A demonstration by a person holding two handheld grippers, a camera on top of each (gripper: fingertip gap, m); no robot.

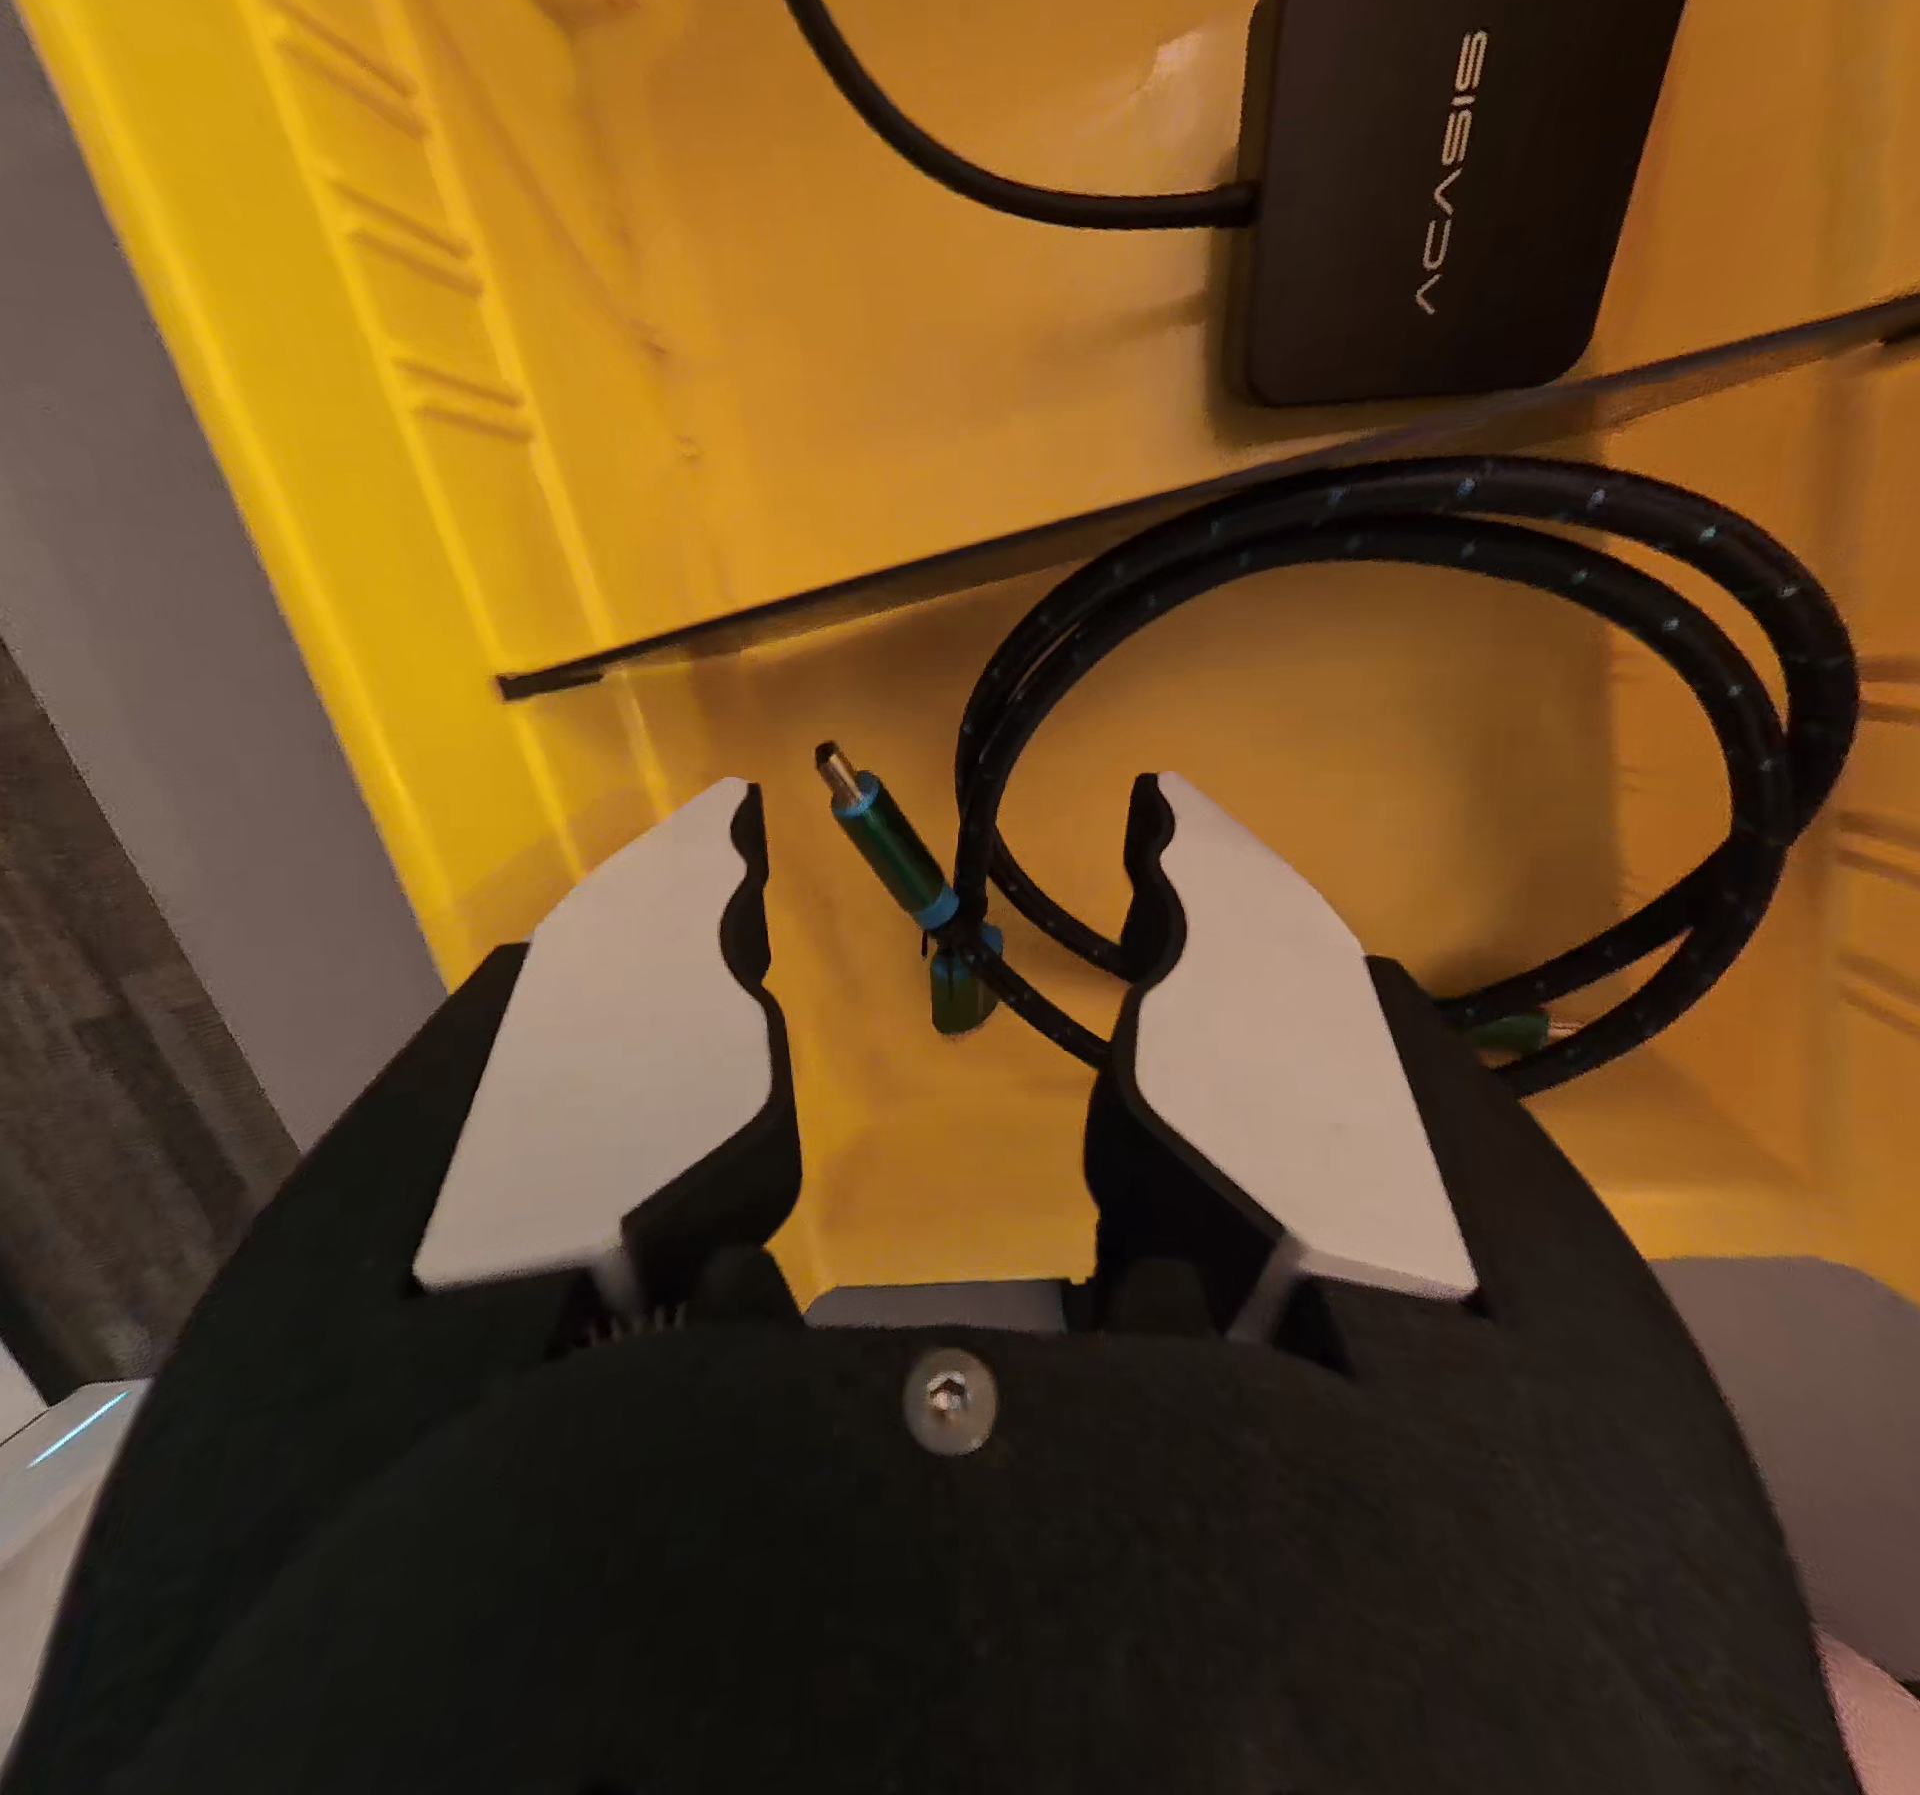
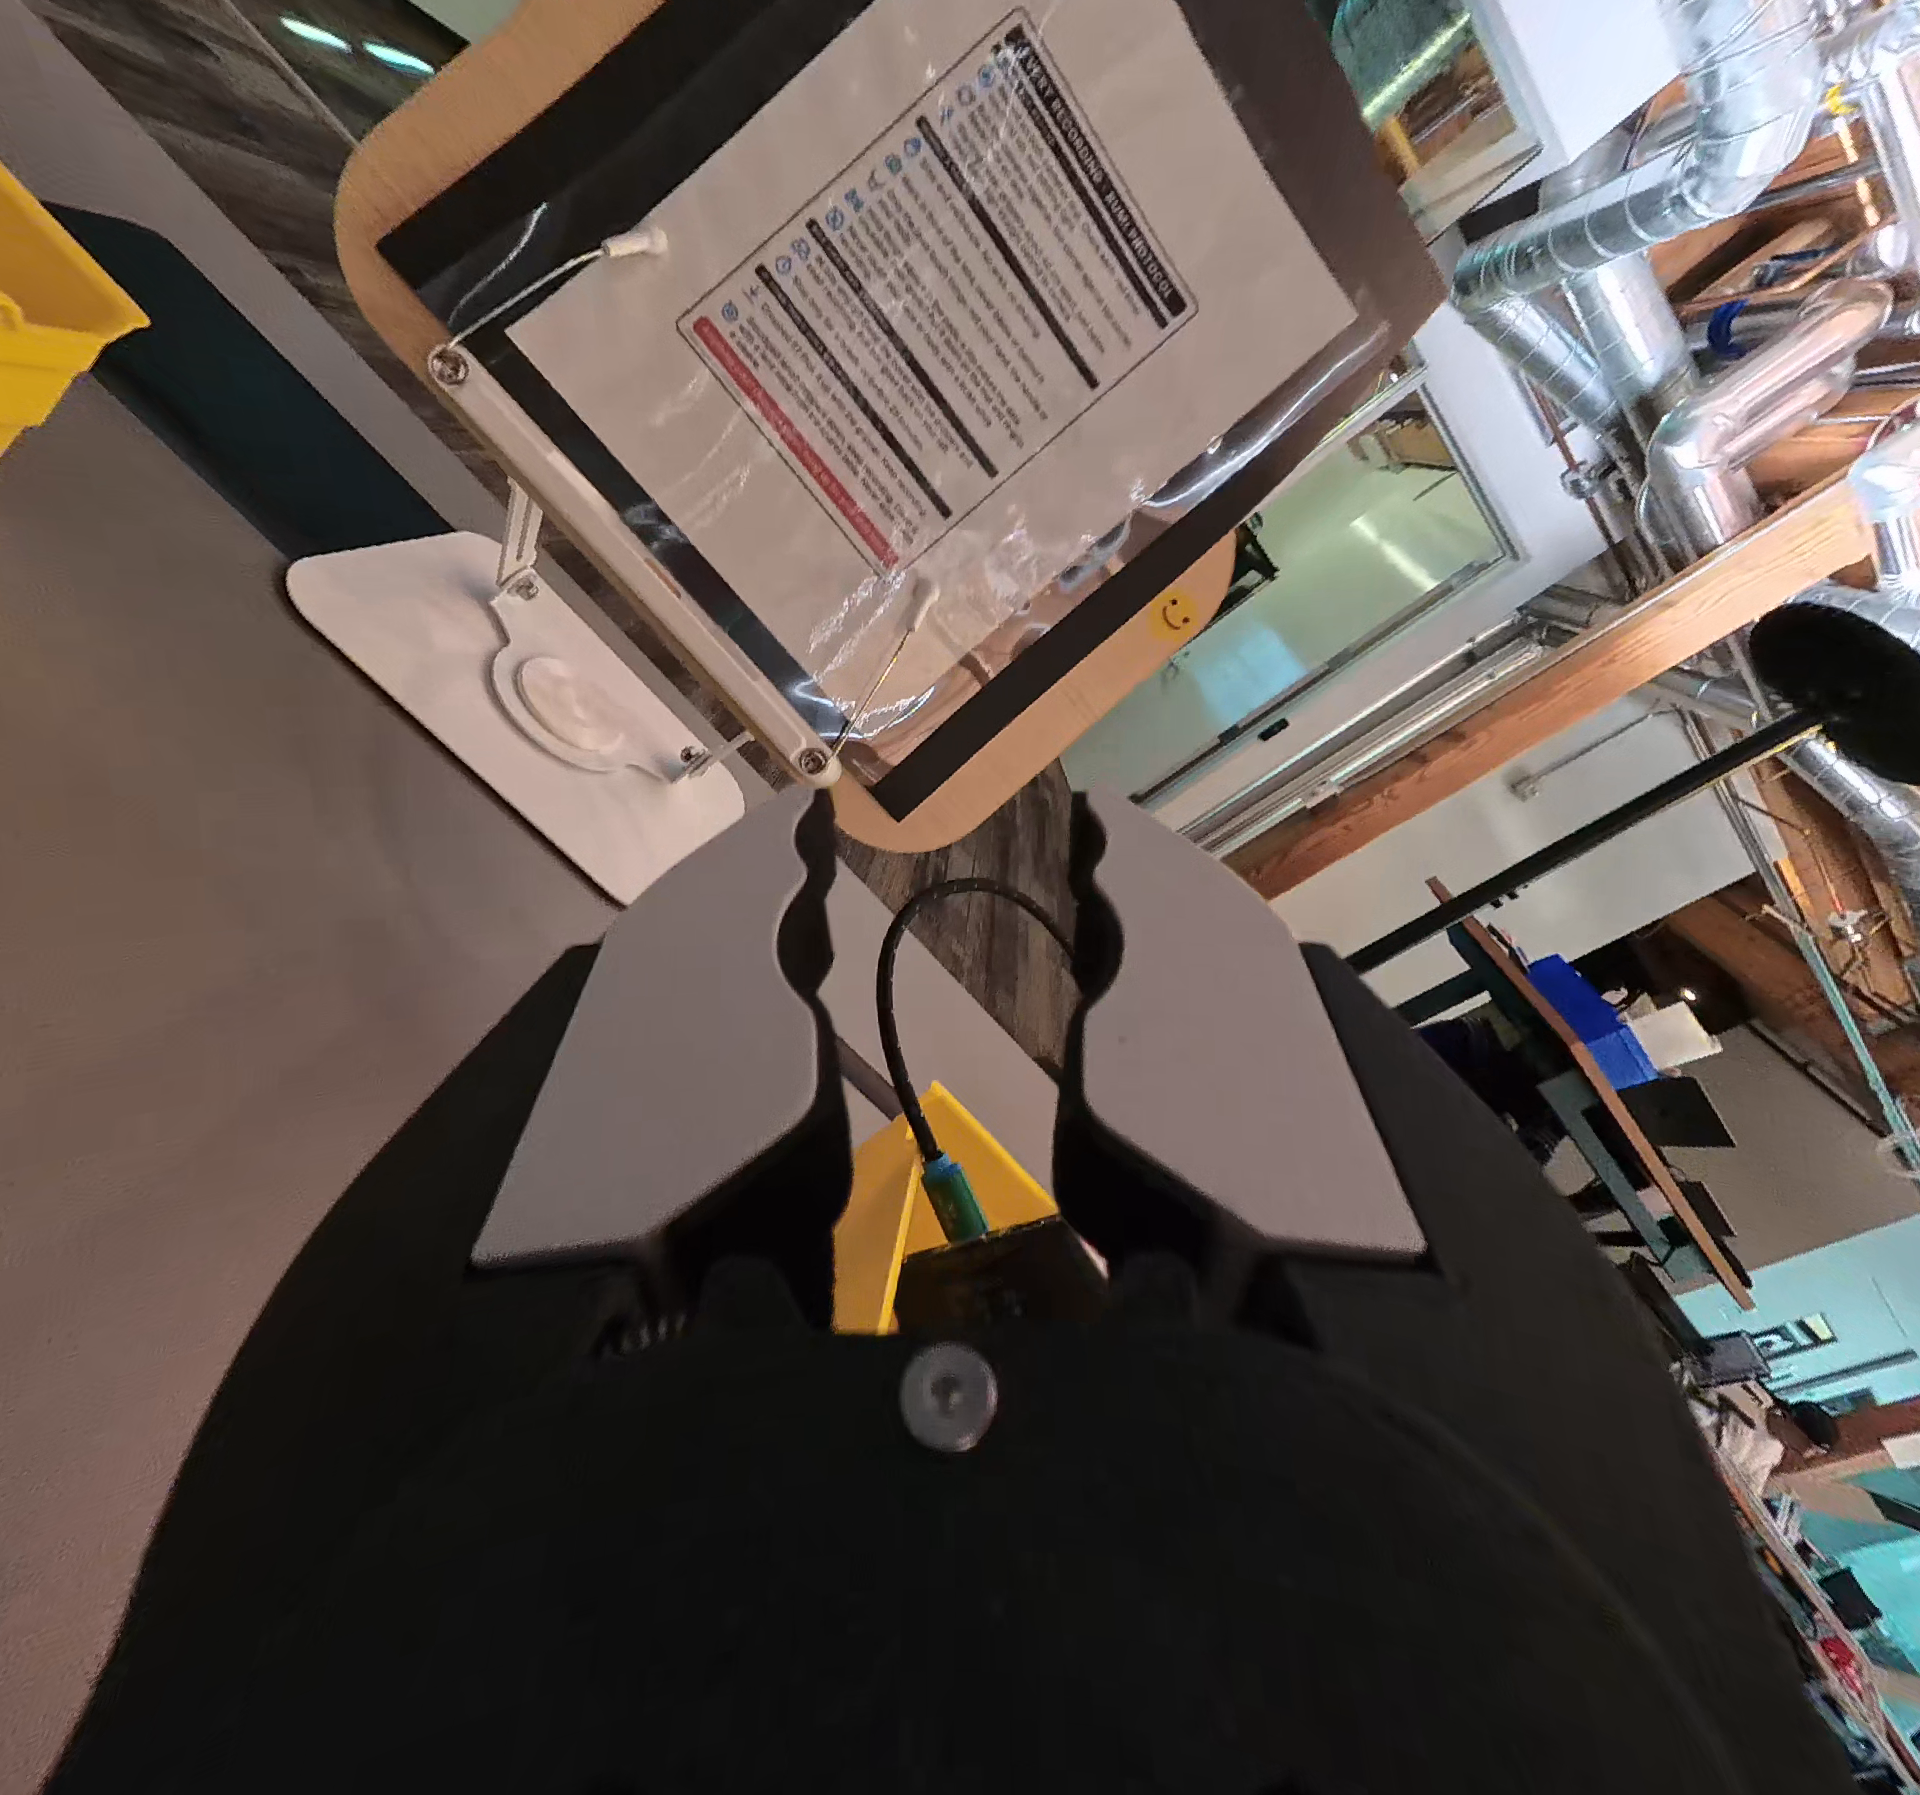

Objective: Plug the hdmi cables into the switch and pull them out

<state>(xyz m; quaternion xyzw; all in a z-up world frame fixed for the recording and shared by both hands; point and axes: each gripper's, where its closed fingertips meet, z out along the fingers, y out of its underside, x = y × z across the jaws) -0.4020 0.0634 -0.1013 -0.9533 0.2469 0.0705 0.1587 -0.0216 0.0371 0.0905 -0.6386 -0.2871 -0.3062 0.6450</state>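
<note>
Hovering over a yellow bin (image 1: 935, 395), the left gripper (image 1: 945, 789) stands with its jaws spread wide and nothing between them. Just ahead of its fingertips, inside the nearer compartment, a braided black HDMI cable (image 1: 1558, 540) lies coiled, its green-and-blue plug (image 1: 888, 846) free and pointing up and to the left, in the gap between the two fingers without touching either. A thin black divider (image 1: 1039, 540) crosses the bin, and beyond it the black square switch (image 1: 1455, 156) lies flat with white brand lettering on its top; a smooth black cord (image 1: 935, 135) runs into its left side. The right gripper (image 2: 951, 810) is tipped up toward the room, jaws likewise apart and holding nothing at the tips. Low between its fingers, close to the gripper body, sits what seems to be a dark box (image 2: 987, 1267) with a green plug (image 2: 951, 1200) seated in it and a thin black lead (image 2: 935, 924) arcing up from it, though that part is shadowed and hard to read. Behind it stands a wooden board (image 2: 416, 156) carrying a printed sheet (image 2: 935, 291) under clear film, with lines of small text, black and red bars, and a yellow smiley sticker (image 2: 1174, 615) near its edge, on a white stand base (image 2: 416, 623) resting on the grey table (image 2: 208, 862).
</note>
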